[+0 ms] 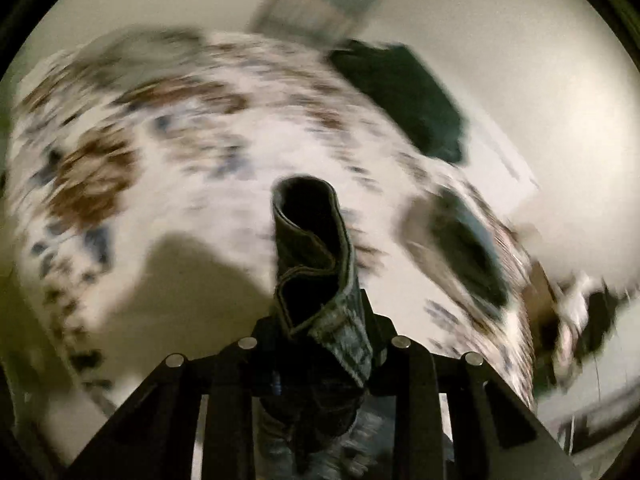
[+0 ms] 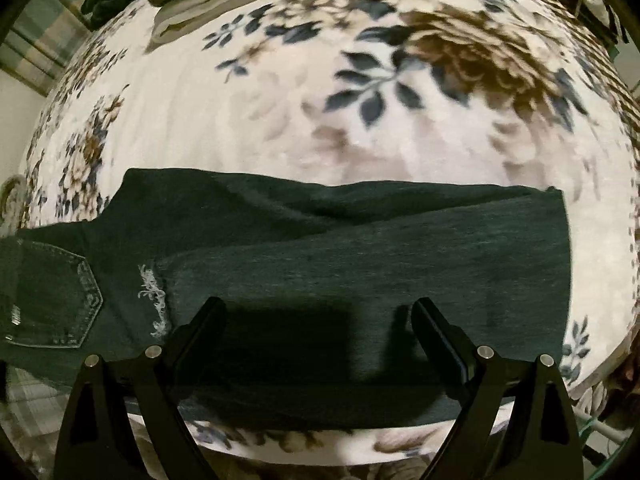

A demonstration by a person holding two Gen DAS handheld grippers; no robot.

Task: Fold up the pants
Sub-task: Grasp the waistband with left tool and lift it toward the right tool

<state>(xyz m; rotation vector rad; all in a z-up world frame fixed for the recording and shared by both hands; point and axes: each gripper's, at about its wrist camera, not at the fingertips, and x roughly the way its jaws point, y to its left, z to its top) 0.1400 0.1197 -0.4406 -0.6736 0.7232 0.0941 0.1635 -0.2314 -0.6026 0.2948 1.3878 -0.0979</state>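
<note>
L claw (image 1: 320, 320) grips jeans (image 2: 320, 248) waistband, R claw (image 2: 320, 320) open above legs; halved lengthwise on bed (image 2: 240, 120), cross-folds left.

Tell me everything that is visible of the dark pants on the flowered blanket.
The pants are dark denim with a greenish-black look. In the right wrist view they lie flat across the floral blanket, the legs folded one over the other. A stitched back pocket and a frayed white rip show at the left. The right claw hangs open above them without holding them. In the left wrist view the left claw is shut on a bunched, stitched edge of the cloth.
</note>
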